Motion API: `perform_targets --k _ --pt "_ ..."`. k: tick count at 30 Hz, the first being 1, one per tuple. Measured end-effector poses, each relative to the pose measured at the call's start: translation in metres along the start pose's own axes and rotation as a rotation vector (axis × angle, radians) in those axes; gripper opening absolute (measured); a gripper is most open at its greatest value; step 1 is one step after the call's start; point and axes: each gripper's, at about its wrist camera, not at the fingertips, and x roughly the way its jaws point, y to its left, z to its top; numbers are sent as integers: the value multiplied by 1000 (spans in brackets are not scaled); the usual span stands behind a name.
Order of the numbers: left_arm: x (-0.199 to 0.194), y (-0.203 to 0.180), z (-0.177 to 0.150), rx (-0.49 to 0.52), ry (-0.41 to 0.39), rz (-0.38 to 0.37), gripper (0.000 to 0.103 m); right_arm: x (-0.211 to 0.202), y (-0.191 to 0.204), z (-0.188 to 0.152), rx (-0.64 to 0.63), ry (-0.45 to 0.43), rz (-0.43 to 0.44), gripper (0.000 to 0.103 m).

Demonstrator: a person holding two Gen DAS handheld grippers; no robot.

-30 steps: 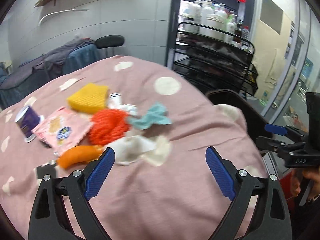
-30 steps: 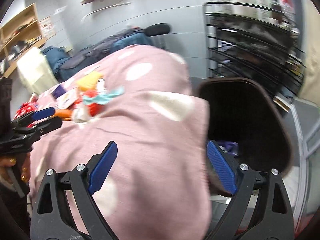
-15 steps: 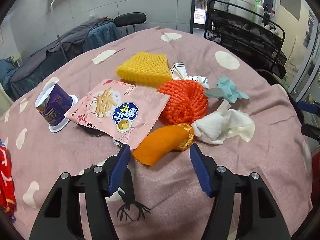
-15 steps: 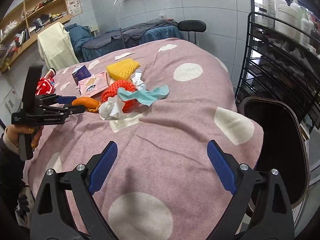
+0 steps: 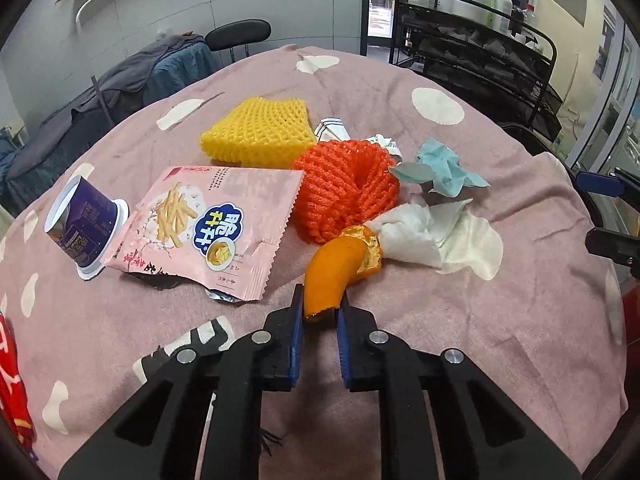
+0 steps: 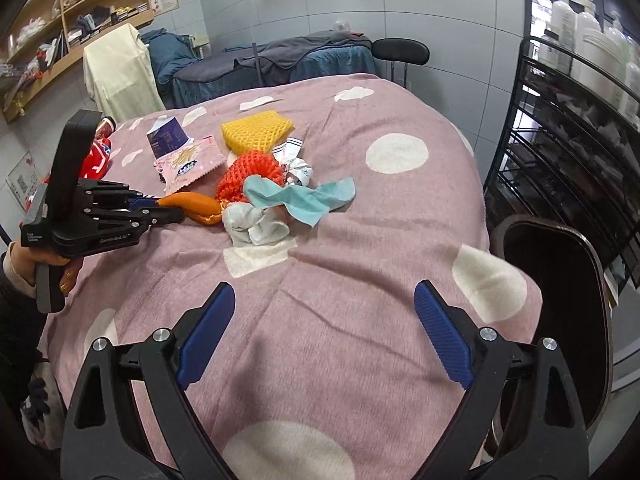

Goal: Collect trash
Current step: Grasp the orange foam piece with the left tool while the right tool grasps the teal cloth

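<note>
In the left wrist view, the left gripper (image 5: 320,308) is clamped on the near end of a curved orange peel (image 5: 336,268), whose far end lies on the pink spotted cloth (image 5: 480,320) against the white tissue (image 5: 420,232) and red foam net (image 5: 344,192). In the right wrist view, the right gripper (image 6: 320,320) hovers with jaws wide apart above the cloth, near a dark bin (image 6: 560,280).

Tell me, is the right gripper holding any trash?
No, the right gripper hangs open above bare pink cloth, with nothing between its fingers.
</note>
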Motion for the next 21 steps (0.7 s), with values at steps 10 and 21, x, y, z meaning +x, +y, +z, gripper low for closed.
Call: perform_targets --k 10,21 --pt "-34 12 -5 -141 -125 -32 6 40 17 34 -143 60 -20 90" --pt "-49 14 -16 -230 -185 -66 6 104 36 62 -346 162 -126 57"
